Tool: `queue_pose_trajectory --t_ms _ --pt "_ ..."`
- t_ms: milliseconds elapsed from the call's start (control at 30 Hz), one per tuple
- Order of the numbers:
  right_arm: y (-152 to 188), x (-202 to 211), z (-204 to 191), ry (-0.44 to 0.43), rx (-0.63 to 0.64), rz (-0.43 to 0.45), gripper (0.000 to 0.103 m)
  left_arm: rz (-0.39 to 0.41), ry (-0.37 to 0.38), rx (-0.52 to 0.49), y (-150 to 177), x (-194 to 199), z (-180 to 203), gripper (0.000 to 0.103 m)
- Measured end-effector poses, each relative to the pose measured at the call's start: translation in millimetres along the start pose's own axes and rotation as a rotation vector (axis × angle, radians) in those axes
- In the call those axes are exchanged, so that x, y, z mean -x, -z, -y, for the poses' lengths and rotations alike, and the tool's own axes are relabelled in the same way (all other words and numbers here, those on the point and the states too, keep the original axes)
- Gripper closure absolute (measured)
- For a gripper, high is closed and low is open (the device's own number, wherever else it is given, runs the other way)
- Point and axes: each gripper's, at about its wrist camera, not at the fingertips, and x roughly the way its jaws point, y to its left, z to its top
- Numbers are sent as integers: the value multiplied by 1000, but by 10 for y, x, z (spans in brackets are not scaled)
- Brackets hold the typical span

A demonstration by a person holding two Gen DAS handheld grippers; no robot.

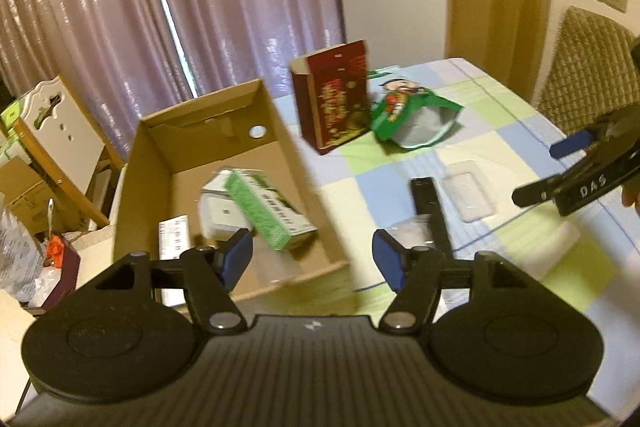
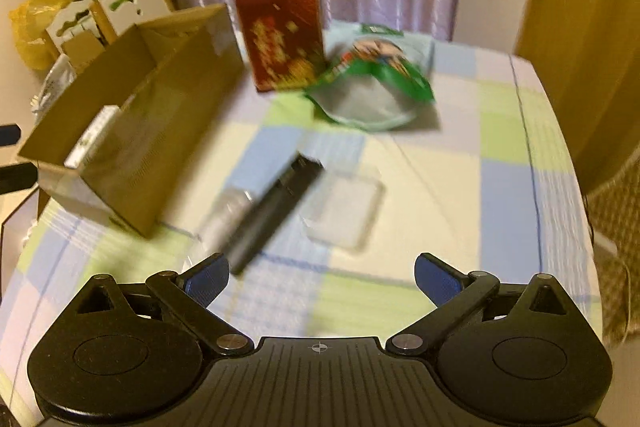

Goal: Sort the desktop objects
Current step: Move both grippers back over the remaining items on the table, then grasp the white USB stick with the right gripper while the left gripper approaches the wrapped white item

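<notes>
Left tongs (image 1: 312, 259) are spread wide and hold nothing, poised above the near wall of the cardboard box (image 1: 160, 163), which serves as the collection bin and already contains a green carton (image 1: 268, 211). Right tongs (image 2: 322, 281) are likewise wide apart and empty, aimed at the black remote (image 2: 276, 211) lying on the tabletop (image 2: 504, 195), judged the next pick. Beside it lies a clear plastic tray (image 2: 348, 215). Farther off, a red box (image 2: 284, 35) stands upright, a green bag (image 2: 372, 83) close beside it.

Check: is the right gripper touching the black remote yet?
Apart. In the left wrist view the right gripper hangs open to the right of the black remote, with the clear plastic tray lying between them.
</notes>
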Motion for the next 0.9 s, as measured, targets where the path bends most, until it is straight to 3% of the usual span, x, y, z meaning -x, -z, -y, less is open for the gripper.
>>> queue_pose_trajectory --t_ms 233,400,500,633,900 --pt "333 111 203 8 7 -36 2 -9 72 -10 87 77 459 17" --pt "556 171 335 11 31 -61 2 -57 103 -13 265 19 691 7" --pt "671 182 397 9 70 -75 2 -94 111 -13 384 -26 791 7" --pt "769 157 396 -29 203 -78 2 -124 117 -5 495 -64 884 6" --pt "793 -131 332 -112 596 -104 2 -158 109 12 606 -142 1073 6"
